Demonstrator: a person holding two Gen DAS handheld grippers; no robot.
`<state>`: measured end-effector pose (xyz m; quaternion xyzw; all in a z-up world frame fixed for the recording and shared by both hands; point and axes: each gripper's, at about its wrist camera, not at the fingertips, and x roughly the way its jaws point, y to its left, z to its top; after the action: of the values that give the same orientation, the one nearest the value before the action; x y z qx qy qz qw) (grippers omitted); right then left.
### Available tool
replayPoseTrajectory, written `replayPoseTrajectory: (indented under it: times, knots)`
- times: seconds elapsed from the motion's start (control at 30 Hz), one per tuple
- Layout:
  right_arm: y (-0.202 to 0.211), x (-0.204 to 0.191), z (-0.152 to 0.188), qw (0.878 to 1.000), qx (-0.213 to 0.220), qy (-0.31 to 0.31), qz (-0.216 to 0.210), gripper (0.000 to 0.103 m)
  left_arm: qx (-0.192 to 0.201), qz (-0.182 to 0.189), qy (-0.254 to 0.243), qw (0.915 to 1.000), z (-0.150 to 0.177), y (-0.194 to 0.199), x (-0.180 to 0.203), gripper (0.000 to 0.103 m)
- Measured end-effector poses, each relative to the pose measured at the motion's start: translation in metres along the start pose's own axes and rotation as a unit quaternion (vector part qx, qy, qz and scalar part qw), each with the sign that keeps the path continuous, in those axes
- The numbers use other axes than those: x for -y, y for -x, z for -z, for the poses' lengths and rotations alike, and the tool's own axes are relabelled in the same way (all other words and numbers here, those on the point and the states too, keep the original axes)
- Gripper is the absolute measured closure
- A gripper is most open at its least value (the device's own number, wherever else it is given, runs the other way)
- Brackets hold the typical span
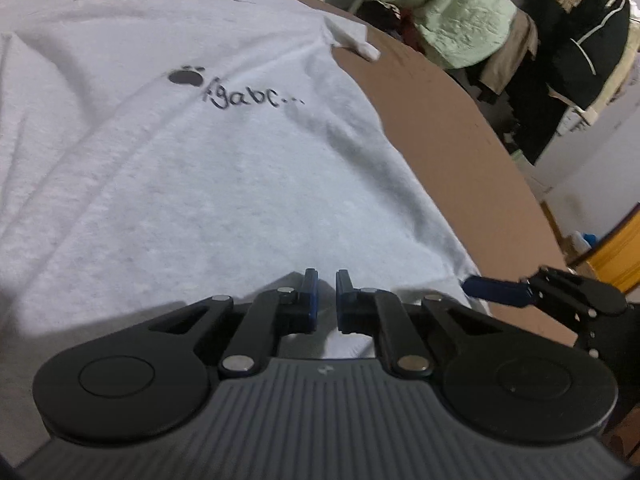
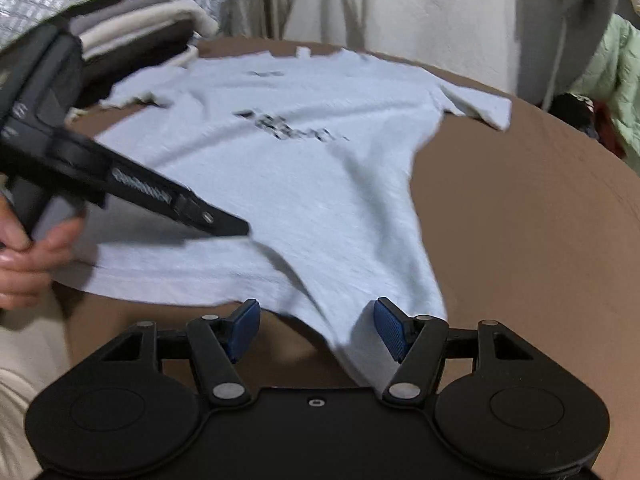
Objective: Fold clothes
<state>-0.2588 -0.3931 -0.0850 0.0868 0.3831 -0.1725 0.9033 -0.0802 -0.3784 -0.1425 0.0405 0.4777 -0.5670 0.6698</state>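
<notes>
A light grey T-shirt (image 1: 208,184) with a black paw print and the letters "gabc" lies spread on a brown table (image 1: 452,128). It also shows in the right wrist view (image 2: 304,184), hem nearest me. My left gripper (image 1: 324,292) rests over the shirt's hem with its jaws nearly closed and a narrow gap between the blue pads; no cloth shows between them. It appears in the right wrist view (image 2: 240,229) lying on the shirt. My right gripper (image 2: 316,328) is open, with the shirt's near hem corner lying between its blue pads (image 2: 390,334). Its fingers (image 1: 496,290) show at the left view's right edge.
A stack of folded clothes (image 2: 136,36) sits at the table's far left. Hanging garments, a pale green jacket (image 1: 460,16) and dark clothes, stand beyond the table's far right edge. White fabric (image 2: 400,8) hangs behind the table.
</notes>
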Motion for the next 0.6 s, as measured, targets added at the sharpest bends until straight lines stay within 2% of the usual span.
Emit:
replayPoseTrajectory:
  times: [0.1, 0.13, 0.23, 0.27, 0.33, 0.37, 0.47, 0.5, 0.53, 0.57, 0.6]
  knots:
    - [0.006, 0.005, -0.002, 0.999, 0.006, -0.028, -0.013, 0.035, -0.019, 0.009, -0.020, 0.9996, 0.003, -0.002, 0.005, 0.093]
    - [0.006, 0.008, -0.002, 0.999, 0.007, -0.043, -0.015, 0.035, -0.031, 0.013, -0.040, 0.9986, 0.005, -0.004, 0.010, 0.088]
    - [0.009, 0.015, -0.003, 0.996, 0.011, -0.087, -0.020, 0.035, -0.040, -0.012, -0.099, 0.9942, 0.014, -0.004, 0.024, 0.084]
    - [0.005, 0.015, -0.004, 0.996, 0.004, -0.089, -0.004, 0.035, -0.039, -0.012, -0.100, 0.9941, 0.016, -0.003, 0.025, 0.083]
    - [-0.012, 0.011, -0.004, 0.996, -0.032, -0.053, 0.062, 0.036, -0.040, -0.013, -0.099, 0.9942, 0.016, -0.001, 0.025, 0.082]
    - [-0.016, 0.011, -0.003, 0.995, -0.037, -0.047, 0.075, 0.036, -0.040, -0.014, -0.096, 0.9945, 0.016, 0.000, 0.023, 0.082]
    - [-0.020, 0.015, 0.004, 0.994, -0.035, -0.046, 0.091, 0.056, -0.041, -0.018, -0.084, 0.9955, 0.013, 0.006, 0.016, 0.082]
    - [-0.017, 0.017, 0.006, 0.994, -0.030, -0.054, 0.089, 0.072, -0.039, -0.020, -0.081, 0.9957, 0.012, 0.008, 0.014, 0.080]
    - [-0.013, 0.020, 0.007, 0.994, -0.023, -0.066, 0.084, 0.082, -0.038, -0.022, -0.078, 0.9960, 0.010, 0.011, 0.012, 0.076]
    - [-0.008, 0.024, 0.009, 0.994, -0.014, -0.079, 0.074, 0.086, -0.036, -0.023, -0.075, 0.9963, 0.010, 0.014, 0.009, 0.074]
    - [-0.001, 0.028, 0.010, 0.994, -0.002, -0.095, 0.058, 0.096, -0.033, -0.023, -0.070, 0.9968, 0.010, 0.017, 0.007, 0.068]
